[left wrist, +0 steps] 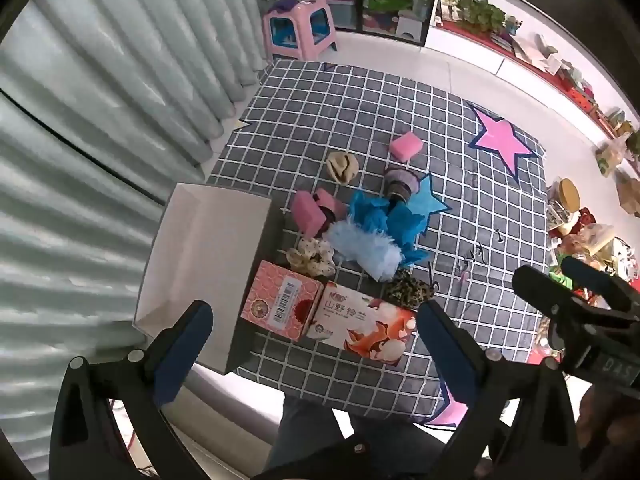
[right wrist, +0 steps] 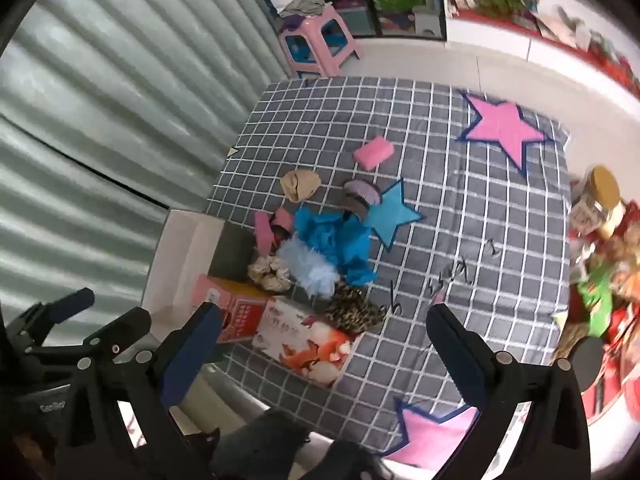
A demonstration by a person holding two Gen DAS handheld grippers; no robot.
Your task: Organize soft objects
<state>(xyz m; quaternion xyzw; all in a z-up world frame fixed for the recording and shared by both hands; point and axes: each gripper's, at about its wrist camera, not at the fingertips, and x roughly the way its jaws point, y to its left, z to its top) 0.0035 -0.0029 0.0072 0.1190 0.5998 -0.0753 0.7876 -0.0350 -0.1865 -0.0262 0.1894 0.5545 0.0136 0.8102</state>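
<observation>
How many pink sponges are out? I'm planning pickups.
2. One pink sponge lies alone at the far side; the other pink sponge leans beside the white box. The pile may hide more.

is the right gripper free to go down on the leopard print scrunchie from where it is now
Probably yes. The right gripper is open and empty, and the leopard print scrunchie lies uncovered on the checked cloth. The printed tissue box sits tight against its near side, so one finger may nudge it.

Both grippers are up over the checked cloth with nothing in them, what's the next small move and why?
Probably lower the left gripper toward the fluffy light-blue duster-like toy on top of the pile. Both the left and the right gripper are open and hold nothing, and the open white box stands beside the pile, on its left.
</observation>
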